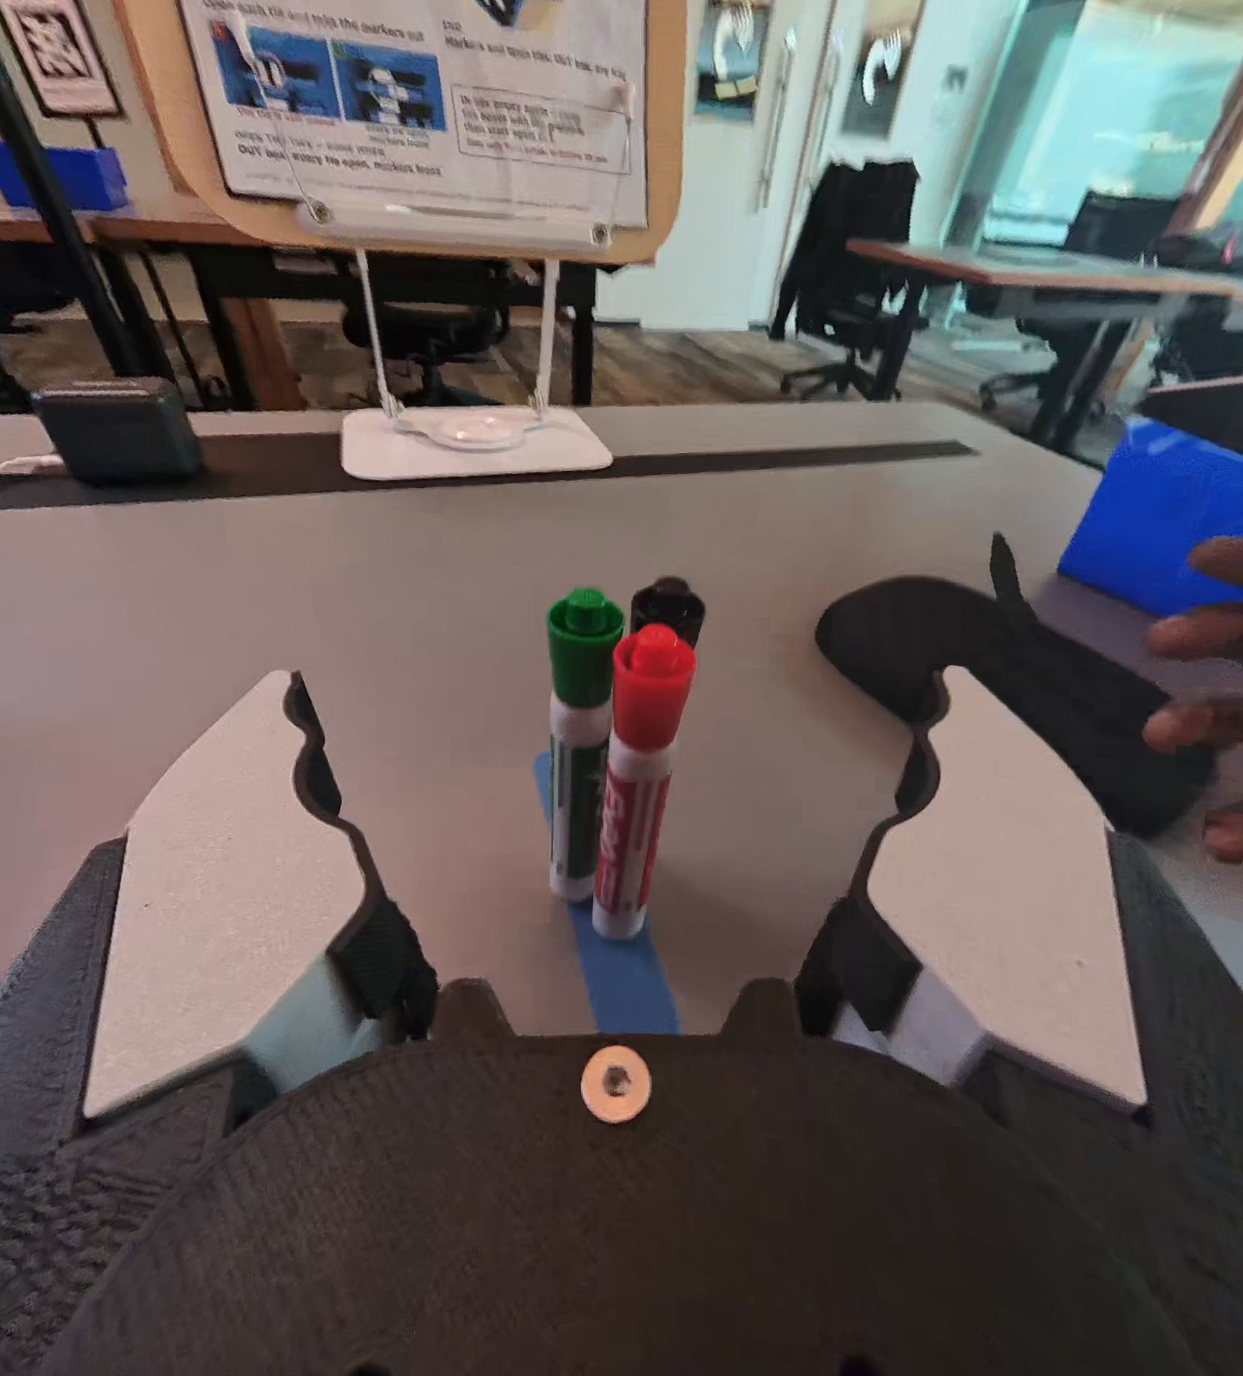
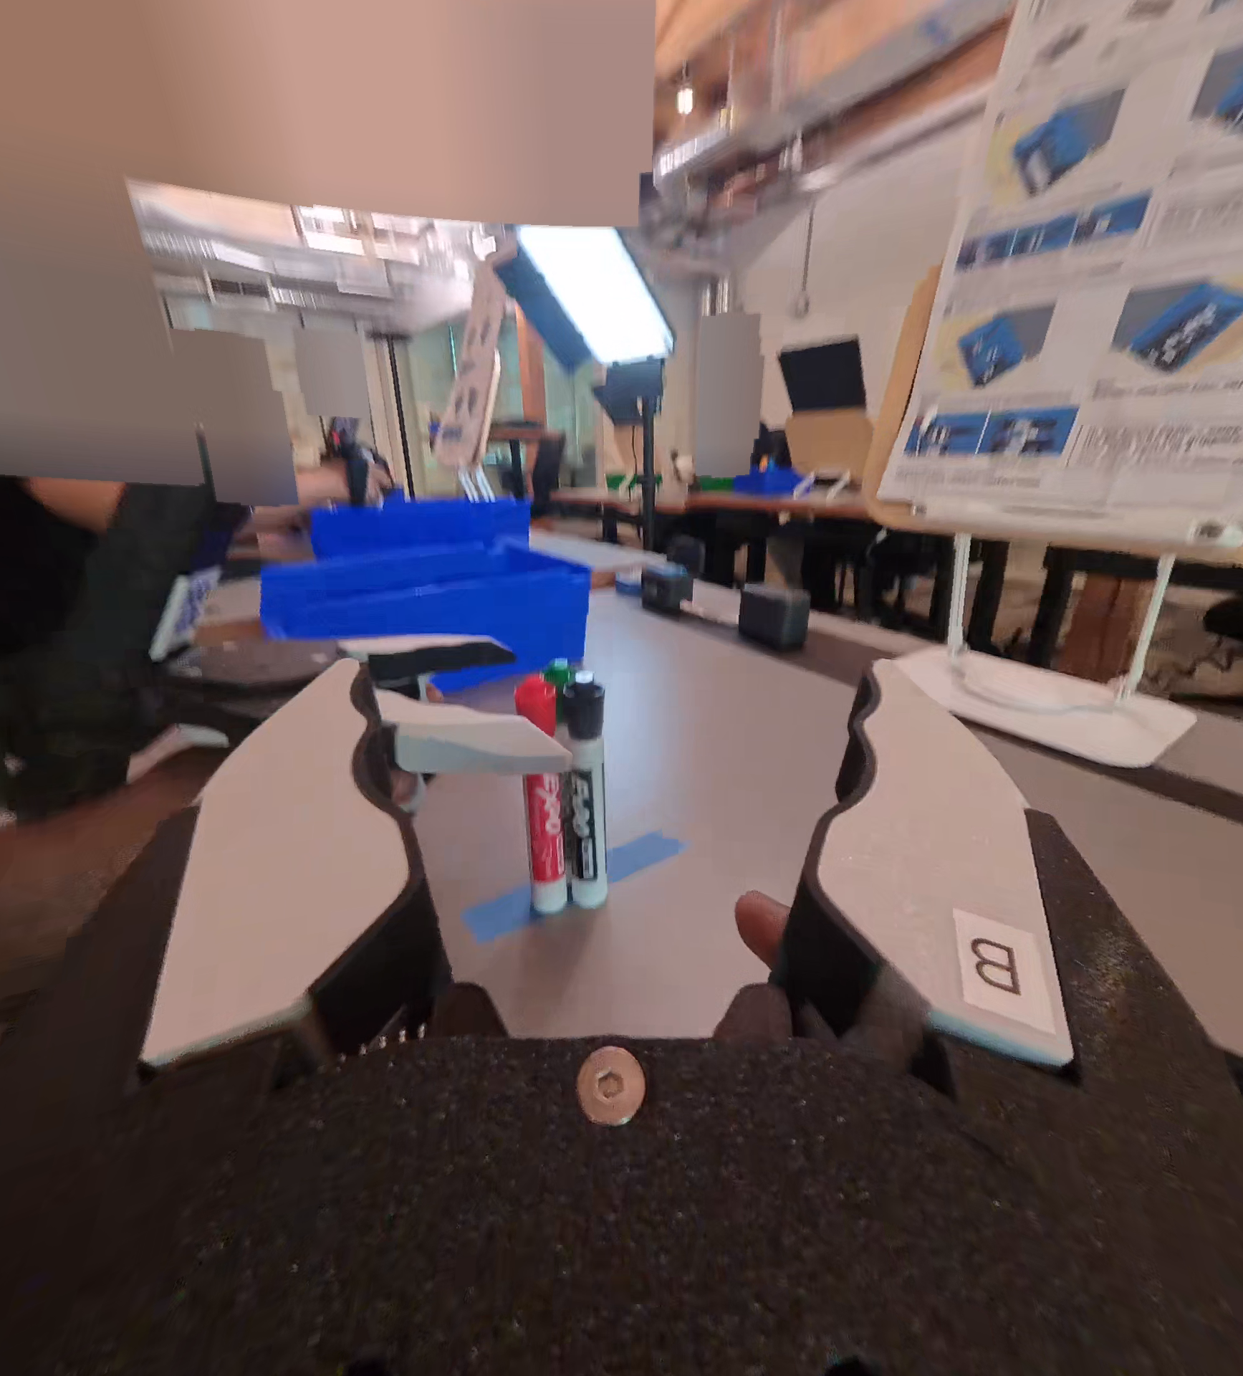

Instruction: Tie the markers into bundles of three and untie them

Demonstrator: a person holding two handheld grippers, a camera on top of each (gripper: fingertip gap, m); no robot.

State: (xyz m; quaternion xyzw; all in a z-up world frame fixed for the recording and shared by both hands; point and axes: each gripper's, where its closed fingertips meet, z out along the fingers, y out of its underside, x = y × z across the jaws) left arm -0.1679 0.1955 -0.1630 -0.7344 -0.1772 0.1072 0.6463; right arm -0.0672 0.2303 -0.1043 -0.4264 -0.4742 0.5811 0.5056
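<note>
three markers stood upright and close together on a strip of blue tape (image 1: 629,983) on the grey table (image 1: 231,596): a green marker (image 1: 579,744), a red marker (image 1: 640,782) nearest the left wrist view, and a black marker (image 1: 666,607) on the far side. no tie or band was visible around them in either view, so the group read as loose rather than bundled.

the left hand-held gripper (image 1: 622,726) had its jaws spread wide, the markers standing in the gap without contact on either finger. the right hand-held gripper (image 2: 607,715) was likewise wide open and held nothing; the markers stood ahead of it, well clear of both fingers. in the right wrist view one finger of the left hand-held gripper reached in from the left, with its tip just beside or against the red and black markers; contact could not be confirmed.

judged step: the three markers were gathered and released, ready for bundling. the next move would call for one hand-held gripper to close on the group to steady it, since standing markers topple easily. the other would need to fetch a tie, which was not visible. a blue bin (image 2: 425,596) sat far left on the table.
</note>
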